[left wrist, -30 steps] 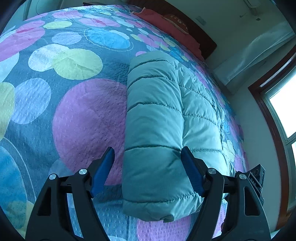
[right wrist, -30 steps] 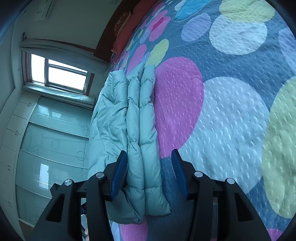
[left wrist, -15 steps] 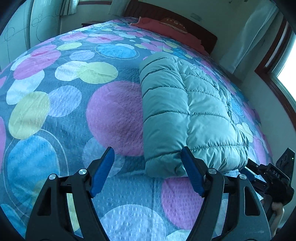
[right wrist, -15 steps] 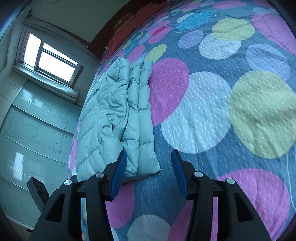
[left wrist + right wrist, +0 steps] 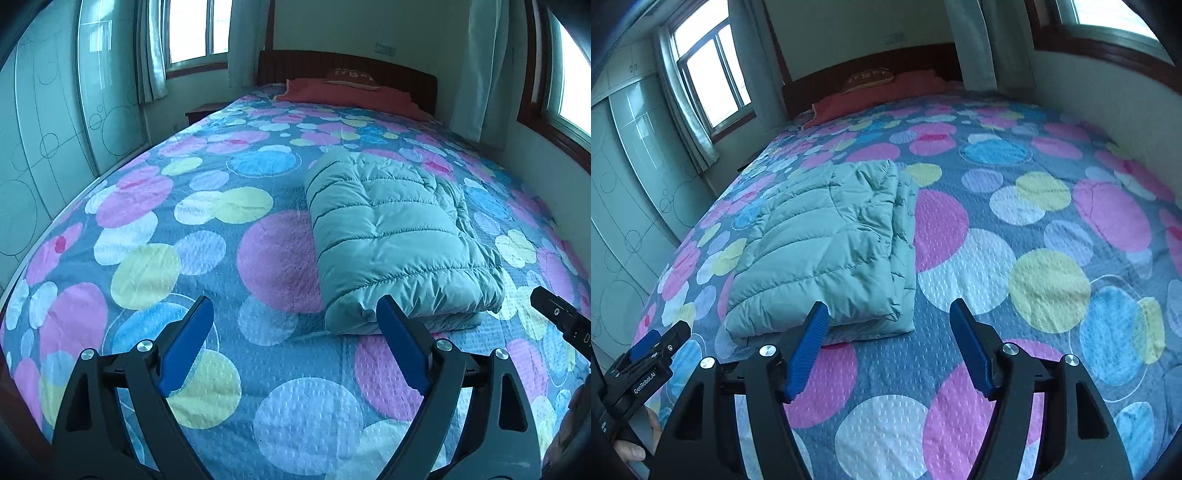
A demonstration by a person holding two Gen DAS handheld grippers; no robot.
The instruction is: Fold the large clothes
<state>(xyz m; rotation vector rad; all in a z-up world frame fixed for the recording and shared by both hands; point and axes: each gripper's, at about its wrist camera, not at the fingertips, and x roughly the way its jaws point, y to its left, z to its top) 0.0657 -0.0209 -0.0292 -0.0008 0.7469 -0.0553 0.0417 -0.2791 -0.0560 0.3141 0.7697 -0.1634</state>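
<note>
Hovering above the near end of the bed, the left gripper (image 5: 295, 347) and right gripper (image 5: 888, 347) hold nothing, their jaws just opened wider with only bedspread (image 5: 155, 206) showing between them. Beyond them the folded puffer jacket (image 5: 391, 236) lies apart from both, toward the bed's window-side edge, its stacked layers facing the right gripper's view. The task looks close to done. The risk is springy padding: left unpressed, the top layer could puff up and slide, and a careless brush from either gripper might undo the fold.
</note>
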